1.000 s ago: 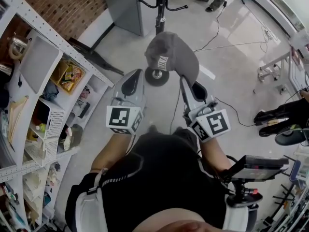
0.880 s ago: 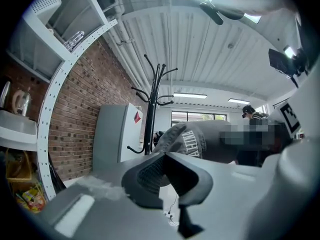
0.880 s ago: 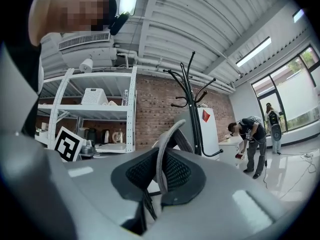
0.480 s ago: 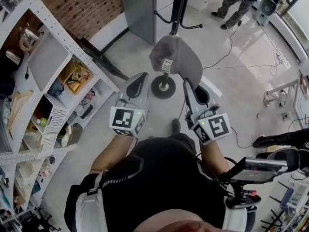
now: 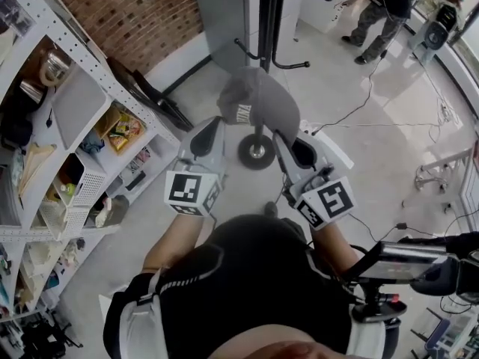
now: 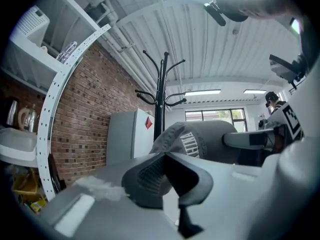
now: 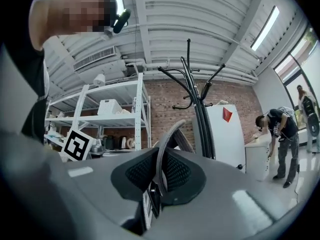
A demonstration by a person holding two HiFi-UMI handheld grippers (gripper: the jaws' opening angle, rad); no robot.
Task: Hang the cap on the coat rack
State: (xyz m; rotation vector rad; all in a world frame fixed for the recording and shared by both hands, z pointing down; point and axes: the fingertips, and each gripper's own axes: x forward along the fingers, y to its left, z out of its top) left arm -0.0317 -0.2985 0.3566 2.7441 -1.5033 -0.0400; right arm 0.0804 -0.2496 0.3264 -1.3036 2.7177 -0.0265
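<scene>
Fingers [image 7: 178,172] pinching grey cap [image 5: 263,99], white lettering [image 5: 241,114]

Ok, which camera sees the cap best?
The head view: the whole cap shows from above, held by the left claw and right claw. The left gripper view shows one side with its lettering. The right gripper view shows only a thin edge pinched in its claw.

Head view overhead, steeply down; gripper views level, forward; all share coat rack [image 5: 269,13].
</scene>
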